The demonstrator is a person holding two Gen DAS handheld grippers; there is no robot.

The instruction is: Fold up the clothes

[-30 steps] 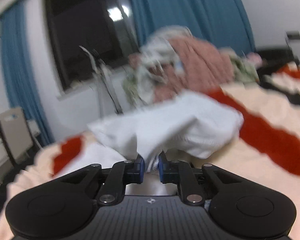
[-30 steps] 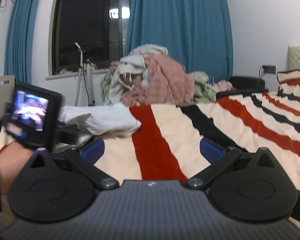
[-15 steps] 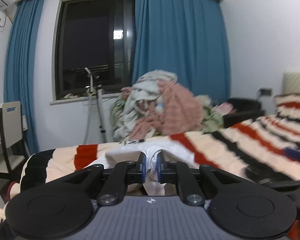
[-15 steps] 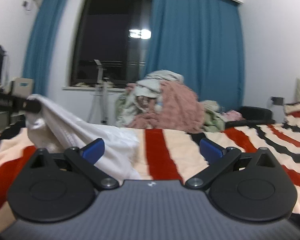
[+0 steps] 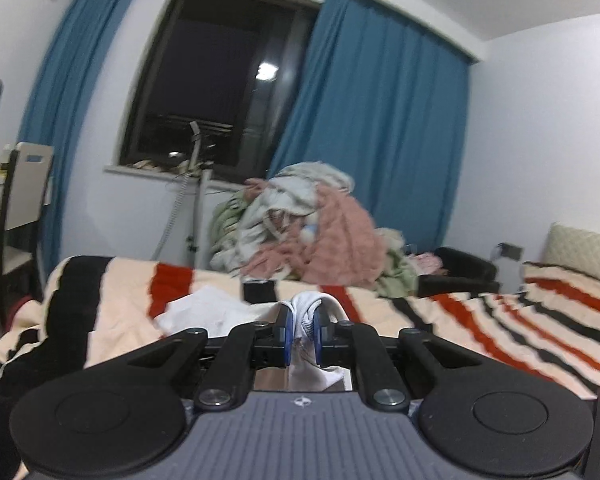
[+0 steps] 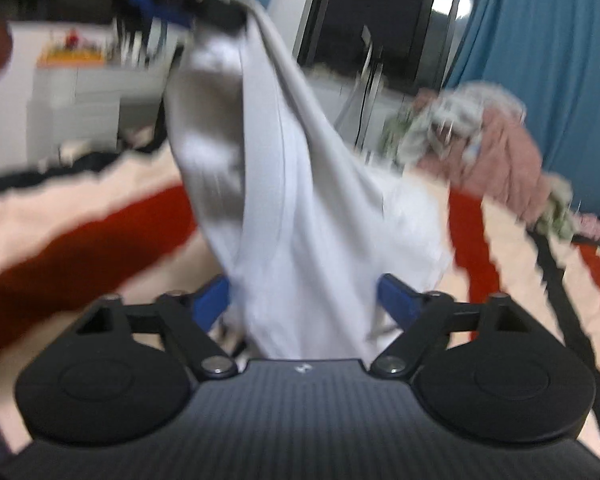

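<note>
My left gripper [image 5: 301, 330] has lifted the white garment [image 6: 292, 208] off the striped bed cover [image 5: 480, 320]; one second ago the cloth was lying bunched in front of it, near the left end of the bed. The blue pads [image 5: 285, 334] are almost together, with a fold of white fabric pinched between them. In the right wrist view this gripper is the blurred dark shape at the top left, and the garment hangs down from it in a long drape.

The jaws of my right gripper [image 6: 306, 300] have just been closing, from fully wide to partly open. The lower part of the cloth now passes between them, but I cannot see the pads pressing on it yet. I judge that I am about to take a second hold, so the garment can be spread out for folding.

The garment looks thin and limp, with a stitched seam running down the middle. The pile of unfolded clothes [image 5: 312, 232] lies at the far edge of the bed.
</note>
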